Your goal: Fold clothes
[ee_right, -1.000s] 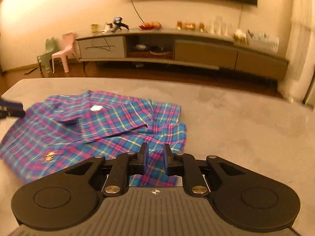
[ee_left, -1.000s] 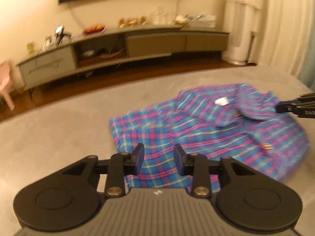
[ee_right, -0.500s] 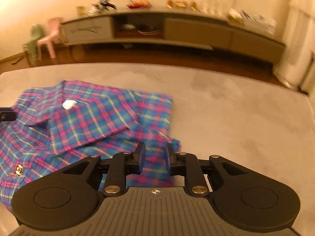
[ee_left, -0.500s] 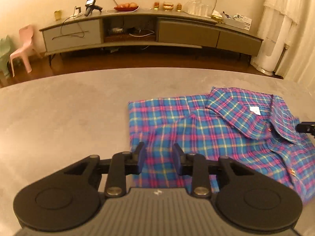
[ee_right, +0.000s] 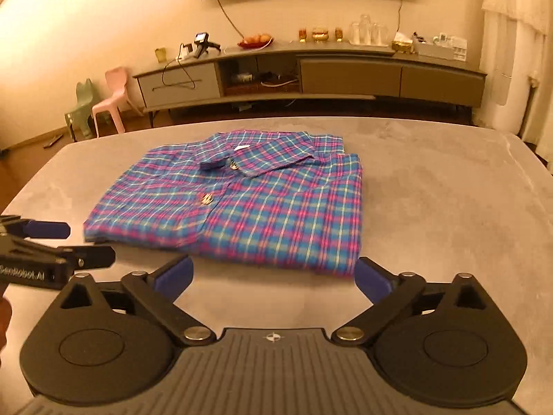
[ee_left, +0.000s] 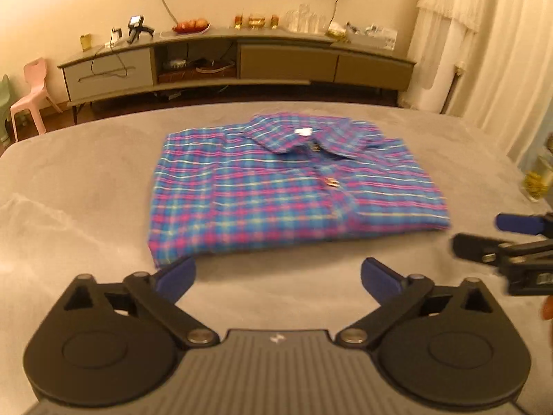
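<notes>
Folded plaid shirt (ee_left: 297, 186) lying mid-way across the grey table (ee_left: 86, 180), collar toward its far edge. Left gripper (ee_left: 278, 273) and right gripper (ee_right: 273, 271) both spread wide, empty, near the shirt's front hem. Beyond the far edge, a long low cabinet (ee_right: 311, 72) along the wall, pink chair (ee_right: 112, 98) at left, curtain (ee_left: 490, 45) at right.

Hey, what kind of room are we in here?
Probably a home living room: a long low media console along the wall, small plastic chairs beside it, curtains, and a folded shirt on a grey table.
</notes>
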Tool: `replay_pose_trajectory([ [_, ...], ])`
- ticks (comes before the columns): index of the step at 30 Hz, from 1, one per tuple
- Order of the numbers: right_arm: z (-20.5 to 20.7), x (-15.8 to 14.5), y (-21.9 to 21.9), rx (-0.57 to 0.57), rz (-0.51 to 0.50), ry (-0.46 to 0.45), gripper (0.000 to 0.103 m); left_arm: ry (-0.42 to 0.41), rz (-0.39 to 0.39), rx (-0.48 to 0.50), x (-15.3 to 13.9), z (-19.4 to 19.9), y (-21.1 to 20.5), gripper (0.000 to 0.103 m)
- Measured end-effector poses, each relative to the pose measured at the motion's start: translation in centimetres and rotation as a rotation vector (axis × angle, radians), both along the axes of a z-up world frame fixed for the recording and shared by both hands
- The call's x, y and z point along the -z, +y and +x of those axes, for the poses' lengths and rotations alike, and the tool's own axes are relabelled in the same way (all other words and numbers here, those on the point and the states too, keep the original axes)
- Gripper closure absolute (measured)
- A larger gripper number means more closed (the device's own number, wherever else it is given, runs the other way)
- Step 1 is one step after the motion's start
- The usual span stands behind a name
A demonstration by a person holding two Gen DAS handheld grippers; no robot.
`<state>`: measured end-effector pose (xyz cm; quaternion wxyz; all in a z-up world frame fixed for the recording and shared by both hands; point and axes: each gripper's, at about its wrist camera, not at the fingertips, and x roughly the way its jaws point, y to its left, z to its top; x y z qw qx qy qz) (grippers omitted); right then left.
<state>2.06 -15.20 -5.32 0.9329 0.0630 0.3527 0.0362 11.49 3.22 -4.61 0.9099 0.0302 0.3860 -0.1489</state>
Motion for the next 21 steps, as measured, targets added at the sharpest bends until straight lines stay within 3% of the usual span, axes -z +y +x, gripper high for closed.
replay_pose_trajectory([
  [7,-2.8,0.1,0.6,0.023,0.02,-0.014,0.002,-0.014,-0.007,0.008,-1.2,-3.6,-2.1,0.0],
  [16,-3.6,0.5,0.2,0.04,0.004,-0.009,0.001,-0.095,0.05,-0.009,-2.4,-5.6,-3.4,0.0],
  [21,-3.7,0.5,0.0,0.043,0.007,-0.016,0.001,-0.081,0.066,-0.014,-2.5,-5.6,-4.2,0.0],
])
